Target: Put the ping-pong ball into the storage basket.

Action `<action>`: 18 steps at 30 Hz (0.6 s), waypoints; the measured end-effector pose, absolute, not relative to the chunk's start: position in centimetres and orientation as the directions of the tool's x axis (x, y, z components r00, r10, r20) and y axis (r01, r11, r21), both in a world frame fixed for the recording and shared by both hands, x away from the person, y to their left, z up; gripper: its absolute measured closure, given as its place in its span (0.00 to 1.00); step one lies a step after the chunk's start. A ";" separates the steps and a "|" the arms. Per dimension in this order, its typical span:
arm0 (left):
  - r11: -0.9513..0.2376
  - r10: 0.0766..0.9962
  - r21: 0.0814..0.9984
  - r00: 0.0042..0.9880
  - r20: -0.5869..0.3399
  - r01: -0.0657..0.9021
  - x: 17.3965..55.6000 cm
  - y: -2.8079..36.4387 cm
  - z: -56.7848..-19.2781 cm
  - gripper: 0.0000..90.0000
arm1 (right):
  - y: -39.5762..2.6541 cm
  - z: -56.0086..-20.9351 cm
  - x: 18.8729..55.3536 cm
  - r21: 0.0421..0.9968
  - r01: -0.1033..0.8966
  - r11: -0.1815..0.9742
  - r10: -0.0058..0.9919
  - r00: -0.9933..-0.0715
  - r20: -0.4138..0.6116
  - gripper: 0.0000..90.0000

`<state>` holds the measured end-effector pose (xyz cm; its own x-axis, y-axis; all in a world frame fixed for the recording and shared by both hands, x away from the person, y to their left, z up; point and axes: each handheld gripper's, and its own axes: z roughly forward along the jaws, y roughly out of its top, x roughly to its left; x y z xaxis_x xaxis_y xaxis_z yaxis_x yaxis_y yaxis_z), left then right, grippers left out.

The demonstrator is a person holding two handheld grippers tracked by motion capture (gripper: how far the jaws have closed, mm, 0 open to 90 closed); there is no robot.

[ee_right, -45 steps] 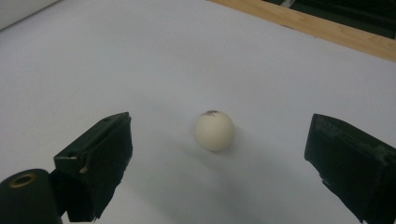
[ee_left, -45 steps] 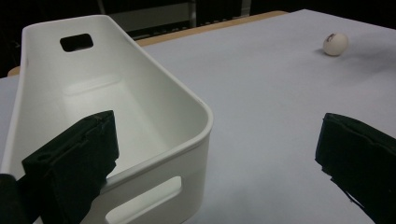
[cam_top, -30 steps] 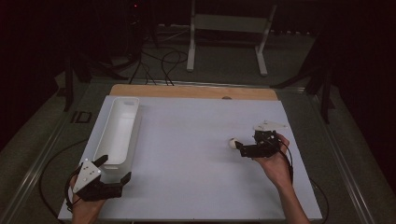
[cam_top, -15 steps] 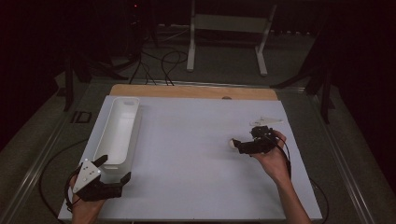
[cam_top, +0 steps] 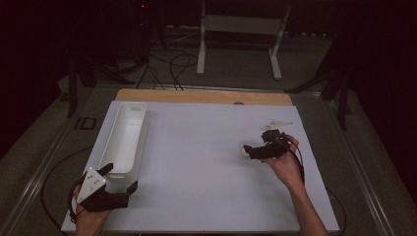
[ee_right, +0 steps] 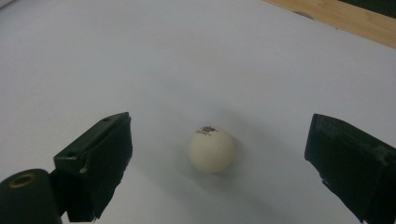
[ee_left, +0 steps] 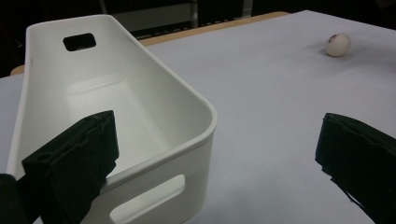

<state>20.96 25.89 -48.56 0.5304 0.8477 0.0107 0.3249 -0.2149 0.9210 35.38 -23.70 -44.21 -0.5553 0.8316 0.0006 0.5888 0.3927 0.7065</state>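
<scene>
A: How many things on the worktop (cam_top: 196,187)?

B: Two, w/o the grippers. One white bin (cam_top: 125,140), long, lying along the left edge, far end near the far-left corner. One white ball (cam_top: 243,151), right half, nearer the right edge than the middle.

A: Bin contents?

B: Nothing seen inside in the left gripper view. Two handle slots counted, one in each end wall.

A: Left gripper (cam_top: 120,179)?

B: At the near-left corner, jaws spread wide. One jaw sat over the bin's near end, inside the rim; the other was out over bare worktop. Near wall of the bin between them, not pinched.

A: Right gripper (cam_top: 250,150)?

B: Also wide apart. Ball sat on the worktop between the two jaws, touching neither; gap on both sides in the right gripper view. Small printed mark on top of the ball.

A: Hands?

B: Two, one per gripper, both coming in from the near edge.
</scene>
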 end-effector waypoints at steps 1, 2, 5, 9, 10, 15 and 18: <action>-0.215 0.848 0.921 0.530 0.011 0.325 21.0 25.9 -48.6 0.00 | -23.7 -44.3 35.5 0.705 0.589 0.394 0.830 -0.558 0.002 0.08; -0.215 0.848 0.921 0.530 0.011 0.325 21.0 25.9 -48.6 0.00 | -23.7 -44.3 35.5 0.703 0.591 0.396 0.830 -0.558 0.002 0.08; -0.215 0.848 0.921 0.530 0.011 0.325 21.0 25.9 -48.6 0.00 | -23.7 -44.5 35.7 0.702 0.593 0.395 0.828 -0.561 0.008 0.08; -0.216 0.848 0.920 0.530 0.012 0.325 21.0 25.9 -48.6 0.00 | -23.7 -44.8 36.1 0.695 0.598 0.399 0.824 -0.567 0.015 0.08; -0.217 0.848 0.920 0.530 0.012 0.325 21.0 25.9 -48.6 0.00 | -23.7 -44.9 36.2 0.693 0.600 0.399 0.825 -0.565 0.014 0.08; -0.216 0.848 0.921 0.530 0.011 0.325 21.0 25.9 -48.6 0.00 | -23.6 -45.1 36.4 0.687 0.602 0.407 0.820 -0.573 0.017 0.08; -0.215 0.848 0.921 0.529 0.011 0.325 21.0 25.9 -48.6 0.00 | -23.5 -45.2 36.5 0.685 0.603 0.410 0.818 -0.575 0.017 0.08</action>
